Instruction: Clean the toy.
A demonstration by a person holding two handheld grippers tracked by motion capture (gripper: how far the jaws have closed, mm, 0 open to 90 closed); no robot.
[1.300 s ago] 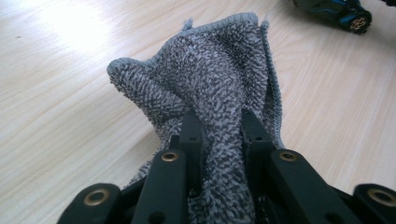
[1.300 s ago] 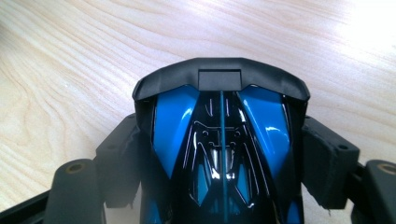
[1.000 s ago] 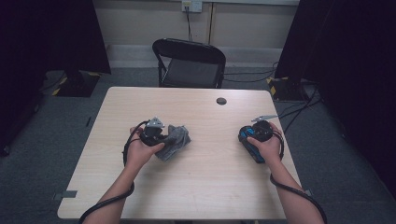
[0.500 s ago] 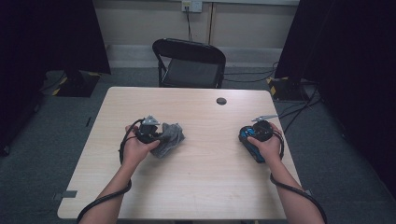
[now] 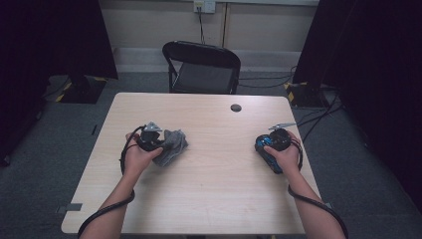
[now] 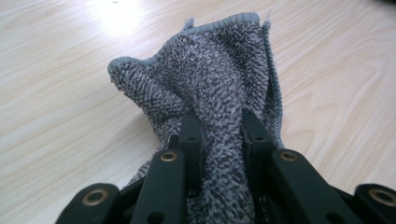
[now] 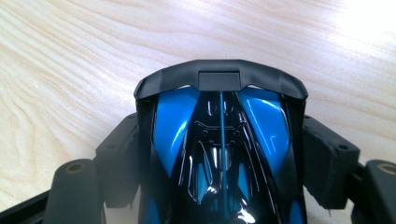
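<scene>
A crumpled grey terry cloth (image 5: pixel 173 145) lies bunched on the light wood table (image 5: pixel 219 199), left of centre. My left gripper (image 5: pixel 160 144) is shut on it. In the left gripper view the black jaws pinch a fold of the cloth (image 6: pixel 210 79) between them, with my left gripper (image 6: pixel 219 122) just above the tabletop. A glossy blue and black toy car (image 5: pixel 266 152) sits at the table's right side, with my right gripper (image 5: pixel 272 145) shut on it. In the right gripper view the car (image 7: pixel 219 93) sits between the pads (image 7: pixel 122 154), which press on its sides, and its black spoiler points away.
A black folding chair (image 5: pixel 201 67) stands behind the table's far edge. A small dark round cap (image 5: pixel 236 107) sits in the tabletop near the far edge. Cables run across the floor at the right (image 5: pixel 318 117). Dark curtains flank both sides.
My left hand has slid to the left and a little away from me, dragging the grey cloth with it. The right hand and the car have stayed put.
</scene>
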